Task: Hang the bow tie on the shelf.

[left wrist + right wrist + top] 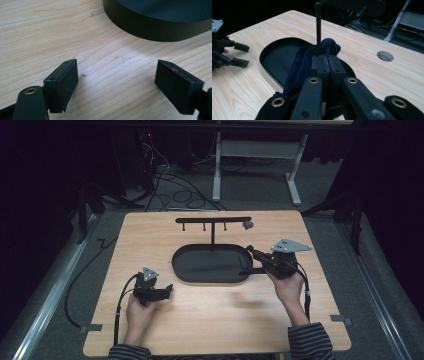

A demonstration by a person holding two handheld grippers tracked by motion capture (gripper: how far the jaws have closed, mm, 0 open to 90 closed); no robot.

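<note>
The right hand-held gripper (329, 62) is pinching a dark blue cloth (304, 67) between closed jaws over the black tray's (182, 267) right end, while the left hand-held gripper (116, 82) is gaping open above the tabletop (210, 315), holding nothing.

Both sleeves come in at the table's near edge, dark with thin pale stripes, cuffs sitting at the wrists. The left gripper (167, 290) is matte black, a grey three-cornered plate on top dotted with small screws, a black cable looping off behind it. Its pads are blocky and square-edged, one rimmed in reddish wear. The right gripper (249, 251) carries a wider grey plate, brass-ringed pivots along black link arms, a cable trailing behind.
</note>
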